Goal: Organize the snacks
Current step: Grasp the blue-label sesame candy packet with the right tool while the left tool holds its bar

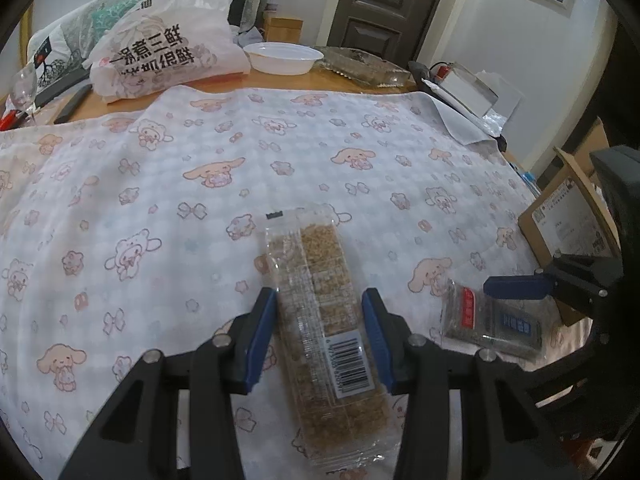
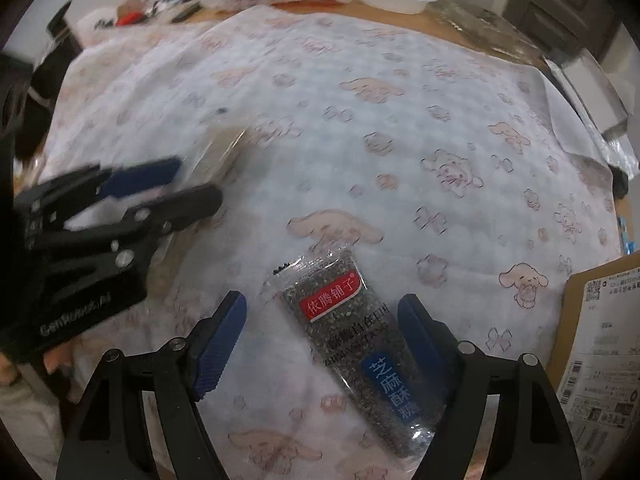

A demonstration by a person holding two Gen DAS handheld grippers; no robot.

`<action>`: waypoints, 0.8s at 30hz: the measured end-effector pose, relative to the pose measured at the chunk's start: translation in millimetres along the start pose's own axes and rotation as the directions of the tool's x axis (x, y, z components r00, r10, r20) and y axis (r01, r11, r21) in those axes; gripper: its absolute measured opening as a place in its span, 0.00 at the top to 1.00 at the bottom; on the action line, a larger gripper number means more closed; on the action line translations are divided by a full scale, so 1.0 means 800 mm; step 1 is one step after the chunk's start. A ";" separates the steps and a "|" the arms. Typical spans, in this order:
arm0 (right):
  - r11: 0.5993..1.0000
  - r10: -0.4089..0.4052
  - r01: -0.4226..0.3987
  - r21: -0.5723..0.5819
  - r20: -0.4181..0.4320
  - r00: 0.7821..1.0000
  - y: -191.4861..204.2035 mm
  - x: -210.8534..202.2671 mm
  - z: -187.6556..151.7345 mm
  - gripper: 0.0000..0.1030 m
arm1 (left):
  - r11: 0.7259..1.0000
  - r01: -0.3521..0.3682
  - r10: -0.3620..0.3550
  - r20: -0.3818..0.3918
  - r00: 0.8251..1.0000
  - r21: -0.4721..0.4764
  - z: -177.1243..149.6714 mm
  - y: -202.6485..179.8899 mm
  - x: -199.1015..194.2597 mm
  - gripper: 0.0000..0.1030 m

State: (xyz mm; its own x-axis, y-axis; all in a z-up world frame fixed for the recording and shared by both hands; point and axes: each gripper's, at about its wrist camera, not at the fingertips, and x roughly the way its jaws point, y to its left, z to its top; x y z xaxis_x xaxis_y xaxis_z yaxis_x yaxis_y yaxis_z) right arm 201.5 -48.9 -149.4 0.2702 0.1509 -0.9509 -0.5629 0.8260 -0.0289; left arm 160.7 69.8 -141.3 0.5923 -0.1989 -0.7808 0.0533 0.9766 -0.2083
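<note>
A long clear-wrapped pack of tan grain bars (image 1: 320, 312) lies on the cartoon-print cloth between the pads of my left gripper (image 1: 320, 304); the jaws straddle it closely, touching or nearly so. A dark sesame candy pack (image 2: 356, 344) with a red label and blue label lies between the wide-open jaws of my right gripper (image 2: 324, 312), closer to the right pad. In the left wrist view the sesame pack (image 1: 492, 320) lies at the right, under a right fingertip (image 1: 516, 286). The left gripper (image 2: 160, 184) shows blurred in the right wrist view.
A cardboard box (image 1: 568, 216) stands at the table's right edge; it also shows in the right wrist view (image 2: 600, 360). At the back are a printed plastic bag (image 1: 168, 48), a white bowl (image 1: 284, 58), a clear tray (image 1: 364, 66) and a wine glass (image 1: 22, 88).
</note>
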 end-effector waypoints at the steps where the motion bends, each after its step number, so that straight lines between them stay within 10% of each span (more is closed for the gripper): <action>1: 1.000 -0.003 0.003 -0.025 0.010 1.000 0.005 -0.002 -0.002 0.41 | 1.000 0.000 0.000 0.001 1.000 0.005 -0.002 -0.001 -0.001 0.60; 10: 0.997 -0.017 0.008 0.081 0.112 0.994 0.004 0.000 0.014 0.58 | 1.000 0.015 -0.015 0.001 1.000 0.019 -0.016 0.007 -0.015 0.60; 24: 0.988 0.124 -0.131 0.079 0.088 0.988 0.000 -0.015 -0.020 0.42 | 0.999 0.008 -0.008 0.009 1.000 0.040 -0.037 0.011 -0.032 0.60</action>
State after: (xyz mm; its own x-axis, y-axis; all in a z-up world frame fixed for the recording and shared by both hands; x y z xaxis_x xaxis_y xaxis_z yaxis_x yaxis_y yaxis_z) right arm 185.9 -59.8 -142.9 0.2660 0.2992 -0.9164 -0.5300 0.8395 0.1203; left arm 122.2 80.9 -140.8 0.5987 -0.2062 -0.7739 0.0897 0.9775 -0.1911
